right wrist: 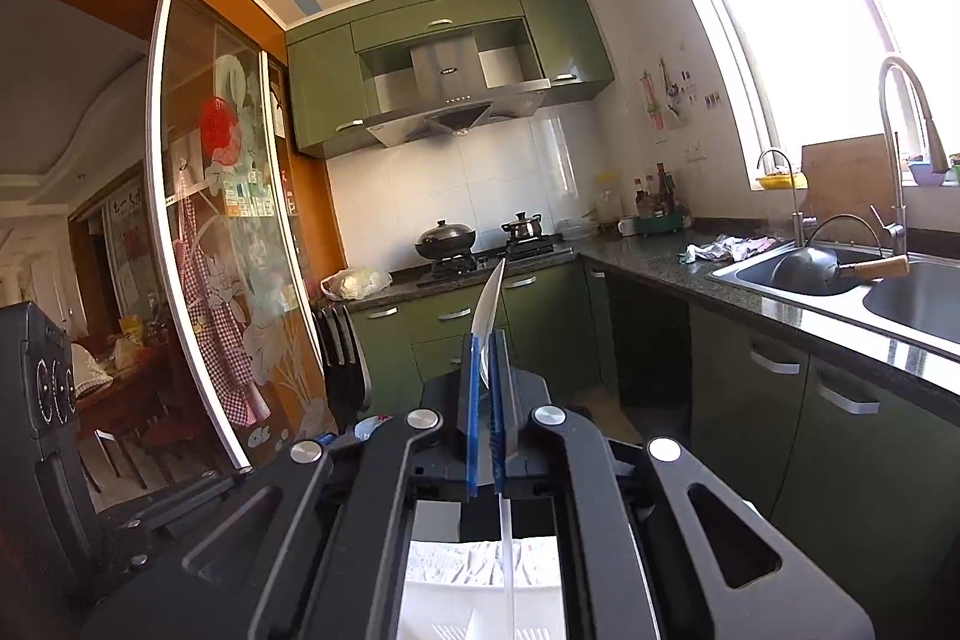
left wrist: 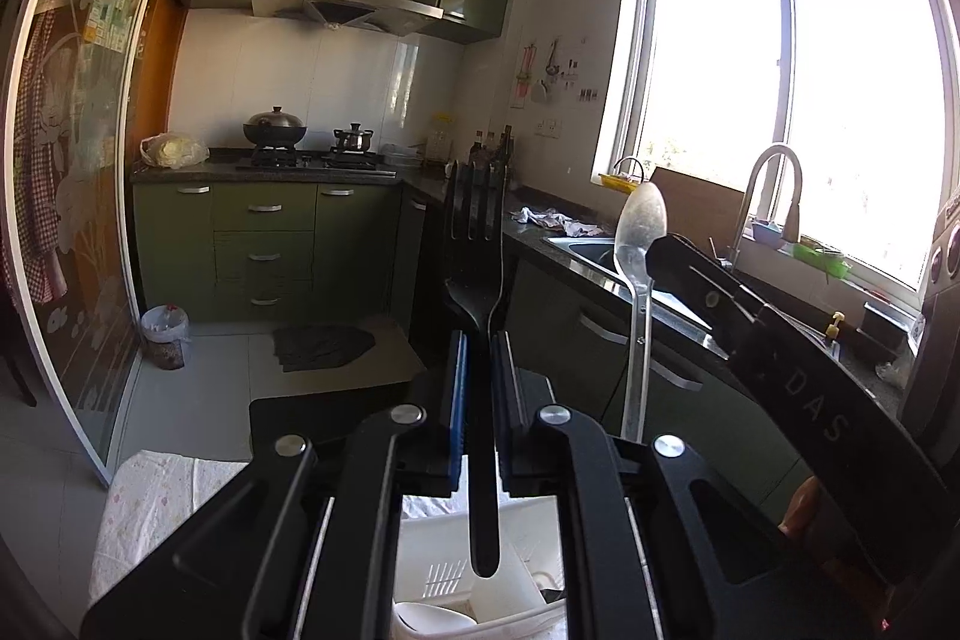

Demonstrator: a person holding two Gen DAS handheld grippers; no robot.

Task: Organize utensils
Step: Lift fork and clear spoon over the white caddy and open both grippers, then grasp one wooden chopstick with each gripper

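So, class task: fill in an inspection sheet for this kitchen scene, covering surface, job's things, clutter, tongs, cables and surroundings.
Surface: patterned cloth under a white rack.
Job's things: black fork; metal spoon.
Clutter: rag, pan in sink.
Tongs: left tongs shut on fork; right tongs shut on spoon.
Cables: nothing seen.
Surroundings: stove, hood, window.

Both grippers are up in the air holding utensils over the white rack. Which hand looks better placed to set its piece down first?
Hard to separate. The left gripper clamps the black slotted spatula, and the right gripper clamps the metal spoon. Both point about level. The white rack shows below each; slight edge left.
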